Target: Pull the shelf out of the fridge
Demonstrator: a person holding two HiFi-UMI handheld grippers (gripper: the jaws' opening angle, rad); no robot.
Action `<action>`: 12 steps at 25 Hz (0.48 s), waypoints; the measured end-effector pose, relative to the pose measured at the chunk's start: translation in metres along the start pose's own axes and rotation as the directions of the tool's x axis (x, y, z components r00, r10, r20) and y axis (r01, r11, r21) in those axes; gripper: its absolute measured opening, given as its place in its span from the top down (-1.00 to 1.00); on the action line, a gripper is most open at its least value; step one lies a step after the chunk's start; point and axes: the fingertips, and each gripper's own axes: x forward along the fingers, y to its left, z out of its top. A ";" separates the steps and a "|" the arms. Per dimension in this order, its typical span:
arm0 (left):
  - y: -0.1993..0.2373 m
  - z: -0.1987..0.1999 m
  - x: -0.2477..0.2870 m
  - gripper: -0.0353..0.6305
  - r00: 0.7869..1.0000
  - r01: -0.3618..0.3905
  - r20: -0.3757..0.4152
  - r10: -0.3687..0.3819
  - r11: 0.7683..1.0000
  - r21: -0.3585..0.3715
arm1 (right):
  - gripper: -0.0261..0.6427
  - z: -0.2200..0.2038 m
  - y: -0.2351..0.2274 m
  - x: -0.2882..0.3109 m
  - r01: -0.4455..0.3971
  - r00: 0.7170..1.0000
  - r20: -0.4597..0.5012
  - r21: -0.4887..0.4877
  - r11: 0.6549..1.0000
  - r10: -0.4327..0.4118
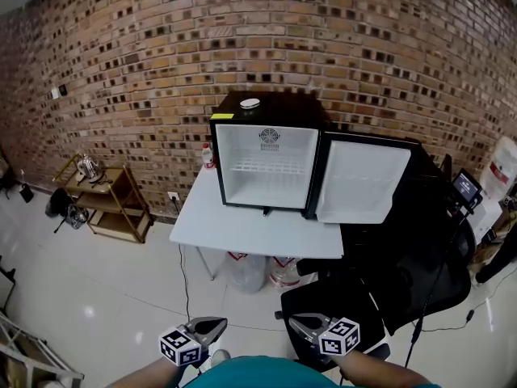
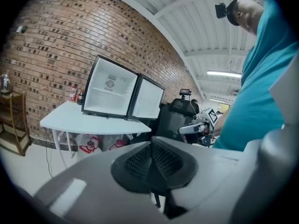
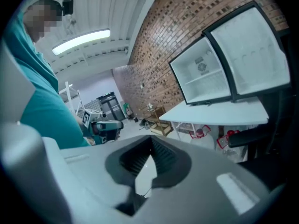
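Note:
A small black fridge [image 1: 266,156] stands on a white table [image 1: 242,229] against the brick wall, its door [image 1: 362,183] swung open to the right. Inside its white cavity a white wire shelf [image 1: 263,167] lies across the middle. The fridge [image 2: 109,88] also shows in the left gripper view, and the fridge [image 3: 205,76] shows again in the right gripper view. My left gripper [image 1: 218,327] and right gripper [image 1: 297,325] are held low near my body, far from the fridge, tips pointing at each other. Both are shut with nothing between the jaws.
A black office chair [image 1: 380,285] stands right of the table, between me and the fridge door. Plastic bottles [image 1: 258,272] lie under the table. A wooden rack [image 1: 109,204] stands at the left wall. A white cap [image 1: 250,103] sits on the fridge top.

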 end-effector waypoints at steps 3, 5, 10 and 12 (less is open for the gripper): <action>0.025 0.002 -0.003 0.88 1.000 0.004 0.003 -0.004 1.000 -0.004 | 0.92 0.007 -0.006 0.019 0.014 1.000 0.002 0.004 1.000 -0.014; 0.043 0.004 -0.004 0.88 1.000 0.023 -0.003 -0.023 1.000 -0.004 | 0.92 0.016 -0.011 0.036 0.034 0.999 0.010 0.005 0.999 -0.034; 0.086 0.013 -0.013 0.88 0.993 0.113 -0.029 -0.112 0.994 0.012 | 0.92 0.039 -0.015 0.081 0.097 0.995 0.021 0.017 0.995 -0.097; 0.105 0.020 -0.017 0.88 0.990 0.139 -0.039 -0.138 0.990 0.024 | 0.92 0.048 -0.020 0.097 0.122 0.992 0.025 0.018 0.992 -0.123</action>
